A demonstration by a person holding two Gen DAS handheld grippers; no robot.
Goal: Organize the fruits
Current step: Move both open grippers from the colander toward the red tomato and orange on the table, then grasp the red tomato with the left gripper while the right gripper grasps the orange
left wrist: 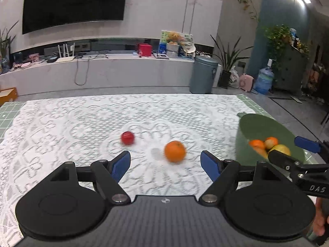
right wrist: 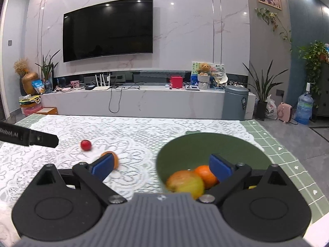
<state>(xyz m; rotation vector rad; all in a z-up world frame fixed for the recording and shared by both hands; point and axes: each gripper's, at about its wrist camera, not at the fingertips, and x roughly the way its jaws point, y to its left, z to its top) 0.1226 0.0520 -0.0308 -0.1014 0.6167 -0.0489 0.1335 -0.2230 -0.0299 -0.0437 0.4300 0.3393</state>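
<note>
An orange (left wrist: pixel 175 151) and a small red fruit (left wrist: pixel 127 138) lie on the white lace tablecloth (left wrist: pixel 82 127). My left gripper (left wrist: pixel 165 164) is open and empty, just short of the orange. A green bowl (left wrist: pixel 246 144) at the right holds two oranges and a yellow-red apple (right wrist: pixel 185 182). My right gripper (right wrist: pixel 162 165) is open and empty over the bowl's (right wrist: pixel 185 150) near rim; it also shows at the bowl in the left wrist view (left wrist: pixel 287 150). The loose orange (right wrist: pixel 116 159) and red fruit (right wrist: pixel 85 145) lie to its left.
The table's green checked mat (right wrist: pixel 287 154) shows at the right and far edges. Beyond the table stand a grey bin (left wrist: pixel 203 75), a low TV bench (right wrist: pixel 131 100) and plants. The left gripper's body (right wrist: pixel 28 136) enters the right wrist view at the left.
</note>
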